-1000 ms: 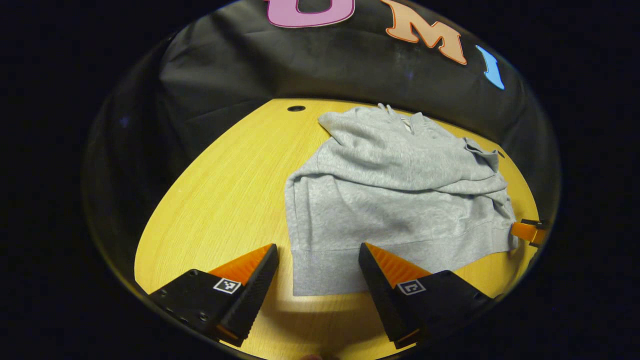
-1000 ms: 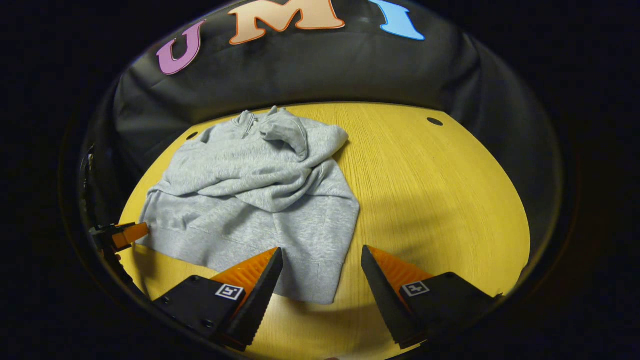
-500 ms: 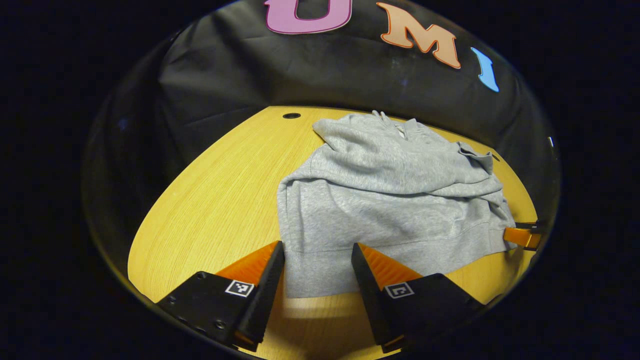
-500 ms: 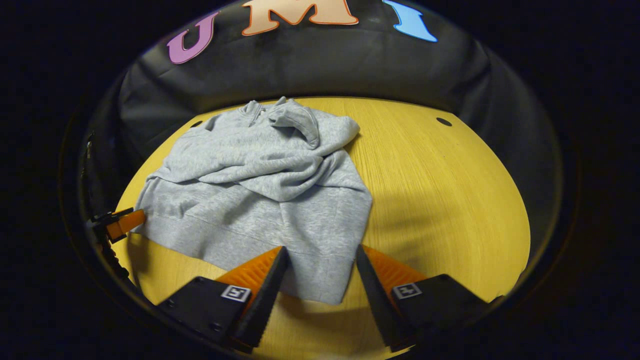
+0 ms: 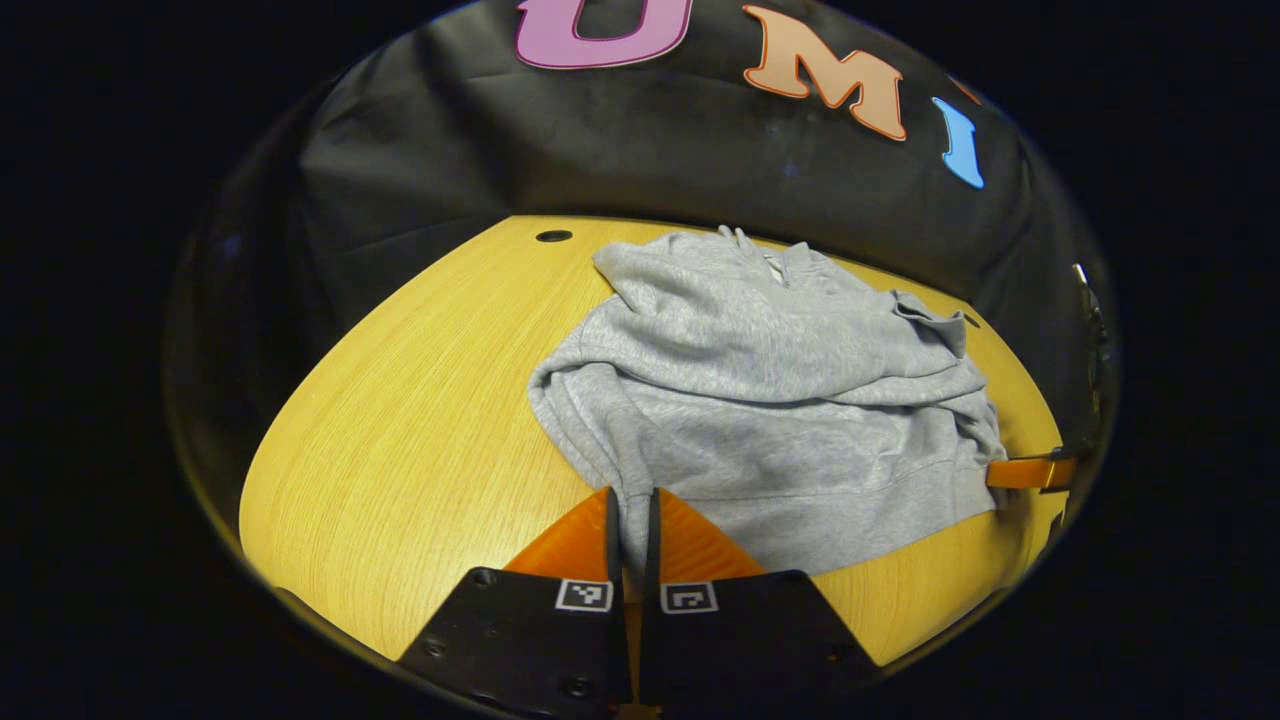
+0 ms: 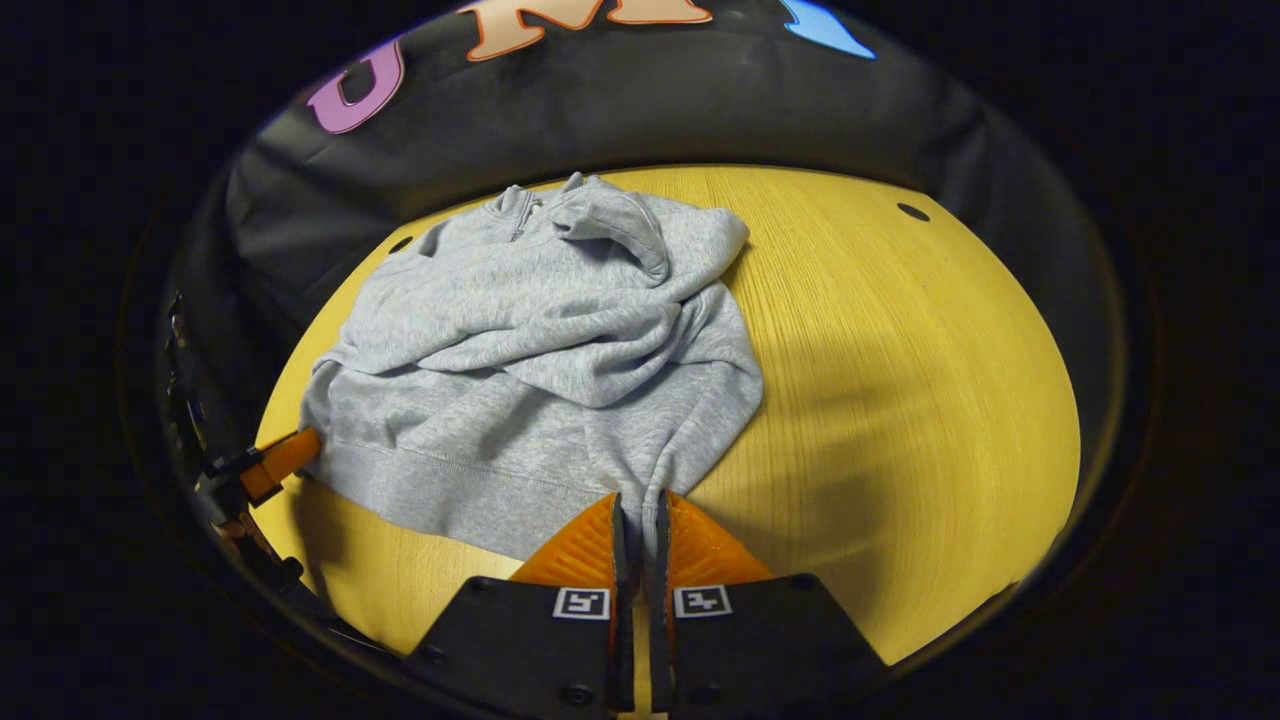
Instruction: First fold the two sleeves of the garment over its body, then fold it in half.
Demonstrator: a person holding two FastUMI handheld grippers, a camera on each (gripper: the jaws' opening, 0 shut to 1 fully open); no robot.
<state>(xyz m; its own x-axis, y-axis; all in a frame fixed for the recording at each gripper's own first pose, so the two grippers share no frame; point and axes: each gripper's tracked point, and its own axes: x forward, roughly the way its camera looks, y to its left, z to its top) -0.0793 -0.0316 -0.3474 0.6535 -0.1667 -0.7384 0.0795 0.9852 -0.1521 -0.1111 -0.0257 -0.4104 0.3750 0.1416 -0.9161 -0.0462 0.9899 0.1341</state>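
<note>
A grey sweatshirt [image 5: 770,390] lies on the yellow wooden table [image 5: 420,420], both sleeves folded over its body, collar at the far side. My left gripper [image 5: 630,515] is shut on the sweatshirt's near left hem corner, the cloth pinched between both fingers. In the right gripper view the sweatshirt [image 6: 540,350] shows again, and my right gripper [image 6: 640,515] is shut on its near right hem corner. The left gripper [image 6: 275,462] appears at the left edge of that view, at the hem. The right gripper [image 5: 1030,472] shows at the right edge of the left gripper view.
The round table [image 6: 900,380] has bare wood to the right of the sweatshirt and small dark holes [image 5: 552,236] [image 6: 912,212] near its far rim. Black cloth walls stand close behind the table.
Both grippers moved forward onto the hem and went from open to shut on its two near corners. The cloth at each corner is now bunched.
</note>
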